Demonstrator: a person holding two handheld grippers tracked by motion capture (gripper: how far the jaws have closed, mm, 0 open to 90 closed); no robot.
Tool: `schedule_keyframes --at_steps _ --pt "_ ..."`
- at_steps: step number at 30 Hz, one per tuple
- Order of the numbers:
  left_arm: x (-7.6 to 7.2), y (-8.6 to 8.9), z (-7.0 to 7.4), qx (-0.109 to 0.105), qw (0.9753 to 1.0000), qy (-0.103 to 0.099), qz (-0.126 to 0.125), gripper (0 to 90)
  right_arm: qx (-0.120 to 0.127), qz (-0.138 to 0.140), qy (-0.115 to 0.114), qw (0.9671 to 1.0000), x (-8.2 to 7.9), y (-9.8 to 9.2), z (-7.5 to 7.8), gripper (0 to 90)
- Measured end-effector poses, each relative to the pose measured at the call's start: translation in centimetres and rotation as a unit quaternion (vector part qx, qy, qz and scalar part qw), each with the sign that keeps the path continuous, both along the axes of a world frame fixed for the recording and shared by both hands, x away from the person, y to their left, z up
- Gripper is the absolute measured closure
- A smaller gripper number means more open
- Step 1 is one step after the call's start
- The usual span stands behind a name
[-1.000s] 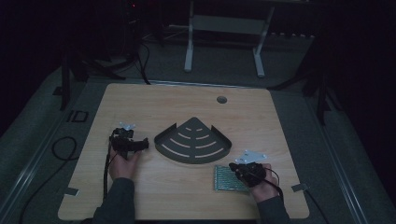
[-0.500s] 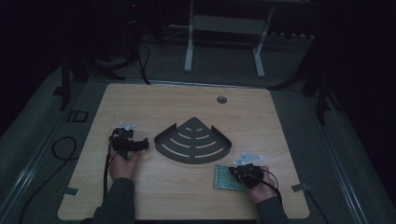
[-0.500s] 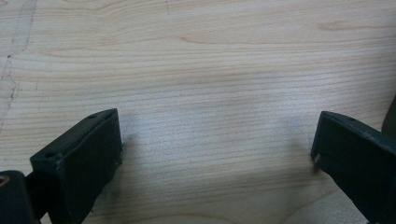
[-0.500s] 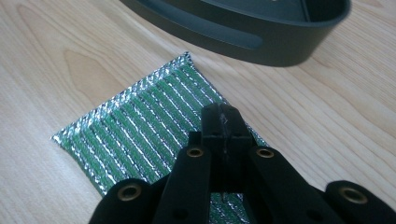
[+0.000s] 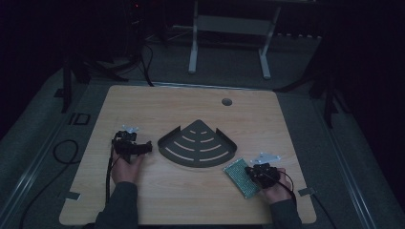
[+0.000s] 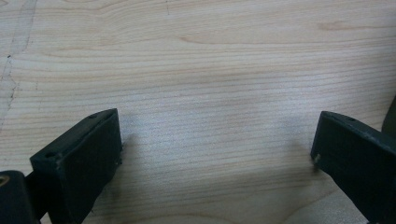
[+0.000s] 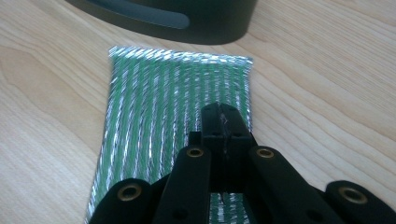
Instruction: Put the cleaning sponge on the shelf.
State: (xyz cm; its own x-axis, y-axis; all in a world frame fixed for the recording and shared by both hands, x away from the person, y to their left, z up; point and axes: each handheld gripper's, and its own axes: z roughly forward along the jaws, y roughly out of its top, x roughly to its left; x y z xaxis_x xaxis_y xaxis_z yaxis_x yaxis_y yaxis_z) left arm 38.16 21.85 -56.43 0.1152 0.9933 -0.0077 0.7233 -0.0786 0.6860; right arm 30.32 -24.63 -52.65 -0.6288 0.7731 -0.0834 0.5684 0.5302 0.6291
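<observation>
A green, silver-threaded mesh pad (image 5: pixel 240 179) (image 7: pixel 173 116) lies on the wooden table (image 5: pixel 191 200) at the front right, just short of a dark fan-shaped slotted rack (image 5: pixel 197 144) (image 7: pixel 187 18). My right gripper (image 5: pixel 253 172) (image 7: pixel 223 111) rests on top of the pad, its jaws pressed together and pinching the mesh. My left gripper (image 5: pixel 143 148) (image 6: pixel 215 144) stands open at the left, low over bare wood and pointing toward the rack. A sliver of the rack's edge (image 6: pixel 390 116) shows beside its right jaw.
A round cable hole (image 5: pixel 227 101) sits at the table's back right. Cables trail off the left edge to the floor. A white stand (image 5: pixel 229 28) is behind the table. Bare wood lies in front of the rack and along the back.
The right gripper has shifted slightly right and toward the front edge, and the pad has turned with it to lie diagonally. The left gripper has held still.
</observation>
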Motion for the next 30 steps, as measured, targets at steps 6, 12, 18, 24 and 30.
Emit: schedule_keyframes --at_steps 6,12,18,24,30 --pt "0.0 0.0 0.0 -0.001 1.0 -0.001 0.001 2.4 0.001 -0.002 0.002 1.0 0.4 -0.5 0.0 90.0" --pt "0.0 0.0 0.0 -0.001 1.0 -0.001 0.001 2.4 -0.008 0.006 0.001 1.0 1.0 -0.5 0.0 89.9" --pt "0.0 0.0 0.0 -0.001 1.0 -0.001 0.001 2.4 -0.008 0.018 0.003 0.9998 1.6 -0.5 0.1 89.8" --pt "0.0 0.0 0.0 -0.001 1.0 -0.001 0.001 2.4 0.006 0.016 0.01 0.9998 1.9 -1.1 1.1 86.9" --pt "0.0 0.0 0.0 -0.001 1.0 -0.001 0.001 2.4 -0.005 0.018 0.034 0.9992 2.8 -1.6 2.4 82.1"
